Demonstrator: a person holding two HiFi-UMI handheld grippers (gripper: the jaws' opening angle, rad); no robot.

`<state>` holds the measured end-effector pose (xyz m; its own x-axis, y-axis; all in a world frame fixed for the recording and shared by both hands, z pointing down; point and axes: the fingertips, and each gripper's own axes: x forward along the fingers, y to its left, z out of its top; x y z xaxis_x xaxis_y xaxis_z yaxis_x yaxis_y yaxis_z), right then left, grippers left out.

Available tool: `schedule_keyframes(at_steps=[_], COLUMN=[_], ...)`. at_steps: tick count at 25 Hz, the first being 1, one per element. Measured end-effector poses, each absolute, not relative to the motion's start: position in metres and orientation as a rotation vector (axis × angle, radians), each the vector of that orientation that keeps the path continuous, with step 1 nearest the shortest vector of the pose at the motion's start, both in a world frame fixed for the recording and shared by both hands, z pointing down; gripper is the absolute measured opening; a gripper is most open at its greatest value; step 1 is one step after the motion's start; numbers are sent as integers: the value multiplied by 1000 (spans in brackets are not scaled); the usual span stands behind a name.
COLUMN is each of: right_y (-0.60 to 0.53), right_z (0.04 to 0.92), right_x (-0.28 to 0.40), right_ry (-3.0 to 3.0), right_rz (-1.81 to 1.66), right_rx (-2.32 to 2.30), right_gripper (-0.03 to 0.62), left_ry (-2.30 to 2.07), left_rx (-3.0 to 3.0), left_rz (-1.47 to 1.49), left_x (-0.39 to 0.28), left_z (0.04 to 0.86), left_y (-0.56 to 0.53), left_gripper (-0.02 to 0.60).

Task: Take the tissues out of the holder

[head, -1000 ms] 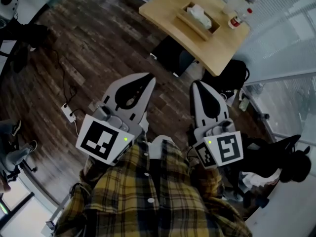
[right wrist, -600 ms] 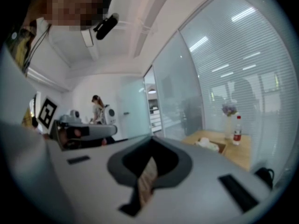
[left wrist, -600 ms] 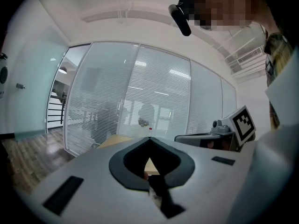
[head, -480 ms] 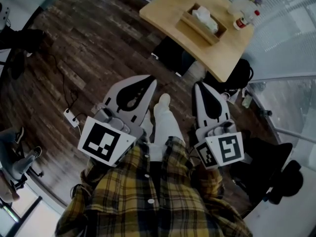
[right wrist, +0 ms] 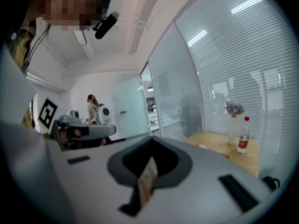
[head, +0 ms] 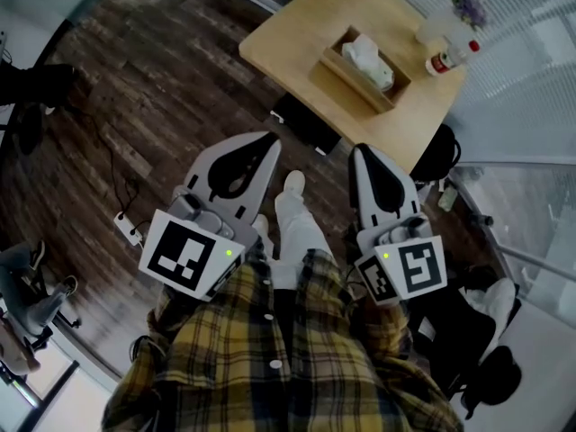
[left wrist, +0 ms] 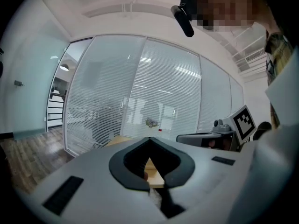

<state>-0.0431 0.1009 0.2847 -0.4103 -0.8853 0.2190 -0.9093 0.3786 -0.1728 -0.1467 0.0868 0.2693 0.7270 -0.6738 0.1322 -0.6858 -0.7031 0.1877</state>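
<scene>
Now the person is walking toward the surface (head: 297,34). Over the last second it has been sliding nearer and lower in the head view, and a leg (head: 297,219) in pale trousers is now swinging forward between the two tools.

Starting at the left, the left tool (head: 272,139) is being carried out in front of the plaid shirt (head: 270,349), its jaws closed tip to tip and gripping nothing. To its right, the right tool (head: 356,149) is riding alongside in the same way, its jaws also pressed together and empty. Neither is changing its place against the body; only the room is moving past.

Further right and ahead, the holder (head: 335,68) is sitting on the surface with the tissues (head: 369,57) standing up out of it, well apart from both tools. A bottle (head: 447,59) and a vase (head: 466,3) of flowers are standing near the far edge. By my reading the task is only in its approach, and a tool will be needing to open before any tissue can be taken.

Only the head view is showing the holder and tissues; neither tool view is catching them. The left tool view is giving just a sliver of the surface through the gap behind its closed tips, with the right tool off to its right. The right tool view is adding the bottle and vase side-on against the blinds (right wrist: 243,69), and a second person (right wrist: 92,110) far back in the room.
</scene>
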Motion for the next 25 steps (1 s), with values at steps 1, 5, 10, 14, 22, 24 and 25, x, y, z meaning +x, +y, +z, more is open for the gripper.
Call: schedule_keyframes(at_steps=[1, 5, 10, 14, 22, 24, 25], right_y=[91, 50, 13, -8, -55, -70, -77], right_z=[283, 275, 271, 272, 278, 278, 278], right_x=[-37, -10, 28, 44, 64, 72, 76], right_ry=[-2536, -2548, -2540, -2534, -2459, -2425, -2406], right_rz=[405, 380, 354, 369, 395, 402, 405], right_rx=[1649, 1636, 1651, 1666, 1757, 1811, 1841], right_gripper=[12, 12, 12, 12, 12, 12, 12], left_ry=[-1085, -1104, -1079, -1089, -1004, -945, -912], left_rx=[2702, 2724, 2723, 2741, 2770, 2788, 2792], left_rz=[78, 50, 56, 35, 49, 68, 80], left_x=[-140, -113, -75, -64, -49, -39, -34], left_z=[268, 255, 251, 248, 250, 250, 251], left_y=[76, 34, 4, -19, -84, -101, -110], left_gripper=[9, 9, 9, 8, 9, 9, 9])
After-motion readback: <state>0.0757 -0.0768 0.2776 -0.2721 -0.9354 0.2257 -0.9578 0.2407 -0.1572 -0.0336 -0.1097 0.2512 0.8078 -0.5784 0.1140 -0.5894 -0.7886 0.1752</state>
